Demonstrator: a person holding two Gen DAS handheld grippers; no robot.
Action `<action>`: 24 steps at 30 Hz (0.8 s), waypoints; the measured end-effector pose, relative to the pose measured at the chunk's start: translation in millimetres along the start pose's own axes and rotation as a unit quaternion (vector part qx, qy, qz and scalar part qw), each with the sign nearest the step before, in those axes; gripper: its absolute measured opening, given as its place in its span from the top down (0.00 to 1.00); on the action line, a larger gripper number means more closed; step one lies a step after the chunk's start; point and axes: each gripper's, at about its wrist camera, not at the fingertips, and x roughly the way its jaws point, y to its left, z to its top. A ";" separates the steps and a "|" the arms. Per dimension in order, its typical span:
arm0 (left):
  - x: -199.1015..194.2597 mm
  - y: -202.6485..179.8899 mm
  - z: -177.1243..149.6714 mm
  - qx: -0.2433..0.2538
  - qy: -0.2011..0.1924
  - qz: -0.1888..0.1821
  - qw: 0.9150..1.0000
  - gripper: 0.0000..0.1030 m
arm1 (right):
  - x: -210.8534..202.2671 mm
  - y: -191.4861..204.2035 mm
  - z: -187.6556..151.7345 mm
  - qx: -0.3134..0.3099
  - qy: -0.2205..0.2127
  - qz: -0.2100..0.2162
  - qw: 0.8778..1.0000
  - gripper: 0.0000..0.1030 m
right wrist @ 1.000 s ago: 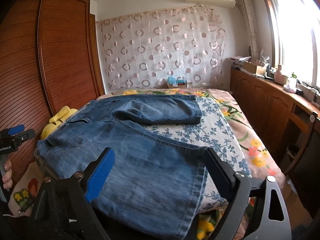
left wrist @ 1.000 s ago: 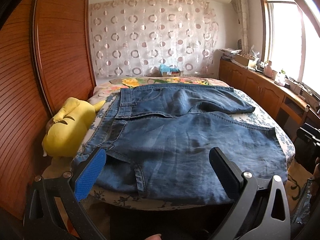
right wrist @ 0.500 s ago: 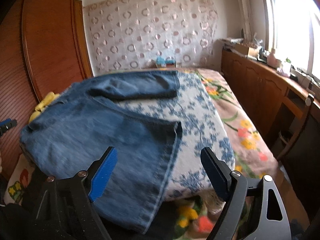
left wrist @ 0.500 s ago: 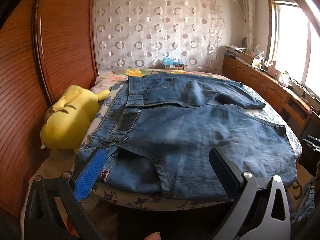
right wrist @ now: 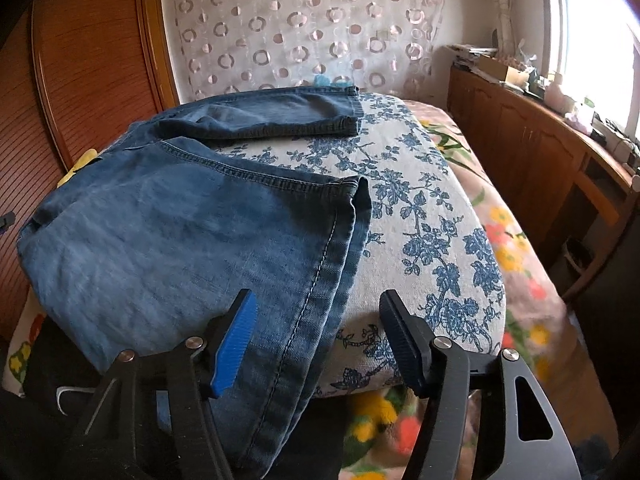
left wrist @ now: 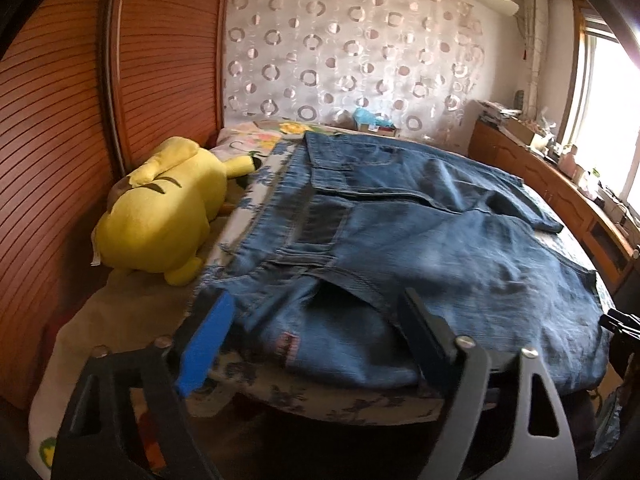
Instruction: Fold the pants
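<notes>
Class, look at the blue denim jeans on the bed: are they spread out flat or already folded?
Spread out, not folded. The blue denim jeans lie flat on the floral bed cover, both legs apart, one hem far, the other near.

Wooden wardrobe (left wrist: 80, 120), circle-patterned curtain (left wrist: 352, 60), bright window (right wrist: 592, 20).

Left black plastic two-finger gripper (left wrist: 316, 344): 2 angular arms with triangular cut-outs, 1 bright blue ribbed pad (left wrist: 206, 346), 1 dark pad, 4 round silver screws. Right black plastic two-finger gripper (right wrist: 316, 340): same build, blue ribbed pad (right wrist: 236, 342), dark ribbed pad, 4 silver screws.
</notes>
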 end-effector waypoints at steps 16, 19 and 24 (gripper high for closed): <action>36.3 42.9 -18.5 -0.038 0.048 0.031 0.998 0.39 | 24.6 2.0 10.2 -0.019 0.001 0.001 1.000 0.81; 38.8 43.0 -17.0 -0.043 0.049 0.019 0.998 0.46 | 25.5 1.9 11.5 -0.022 0.004 0.011 1.000 0.88; 35.0 39.9 -13.8 -0.043 0.039 0.001 0.998 0.75 | 19.2 0.1 19.5 -0.017 -0.013 0.026 0.999 0.93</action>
